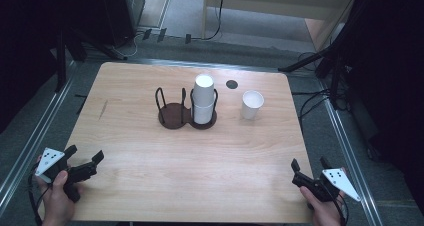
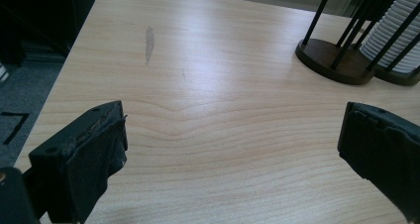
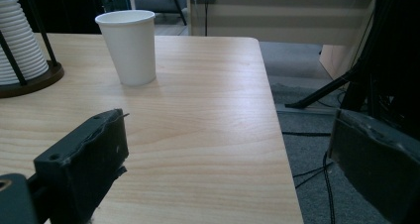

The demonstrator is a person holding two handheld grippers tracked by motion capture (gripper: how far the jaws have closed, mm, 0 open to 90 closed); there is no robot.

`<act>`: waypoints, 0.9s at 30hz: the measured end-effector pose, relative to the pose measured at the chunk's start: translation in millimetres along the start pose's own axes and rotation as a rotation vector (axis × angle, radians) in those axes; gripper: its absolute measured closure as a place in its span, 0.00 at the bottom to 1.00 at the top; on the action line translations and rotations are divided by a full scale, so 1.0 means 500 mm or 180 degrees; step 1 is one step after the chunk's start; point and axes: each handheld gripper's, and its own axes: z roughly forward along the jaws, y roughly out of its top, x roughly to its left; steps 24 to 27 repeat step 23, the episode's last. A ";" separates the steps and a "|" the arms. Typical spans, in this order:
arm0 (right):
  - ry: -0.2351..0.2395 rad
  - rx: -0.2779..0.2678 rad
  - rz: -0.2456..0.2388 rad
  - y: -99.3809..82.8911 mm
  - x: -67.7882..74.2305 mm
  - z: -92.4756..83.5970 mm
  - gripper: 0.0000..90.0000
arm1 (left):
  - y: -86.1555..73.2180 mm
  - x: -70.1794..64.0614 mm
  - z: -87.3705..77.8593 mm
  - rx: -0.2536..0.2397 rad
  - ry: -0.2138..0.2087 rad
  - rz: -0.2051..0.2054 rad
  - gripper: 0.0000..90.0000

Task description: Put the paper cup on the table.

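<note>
both the left hand-held gripper (image 1: 85, 157) and right hand-held gripper (image 1: 310, 165) gape empty, cup stack (image 2: 391, 33) cut off at the frame edge.

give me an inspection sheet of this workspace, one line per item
surface: light wooden table, a grey scuff near its left edge
job's things: dark two-ring wire cup holder, white paper cup stack in its right ring; loose white paper cup upright to its right
clutter: small black disc
grippers: left gripper and right gripper both open, empty
cables: black cables on floor
surroundings: grey floor, dark stands
</note>
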 end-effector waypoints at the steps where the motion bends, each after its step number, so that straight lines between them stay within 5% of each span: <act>1: -0.0009 0.0008 -0.0001 -0.002 -0.002 -0.002 0.02 | 0.000 0.000 0.000 0.0001 0.0002 0.0001 0.00; 12: -0.0137 0.0059 0.0000 -0.023 -0.028 -0.035 0.02 | 0.001 0.000 0.001 0.0020 0.0016 -0.0016 0.00; 27: -0.0084 0.0090 0.0084 -0.018 -0.026 -0.033 0.02 | 0.001 0.001 0.003 0.0027 0.0014 -0.0059 0.00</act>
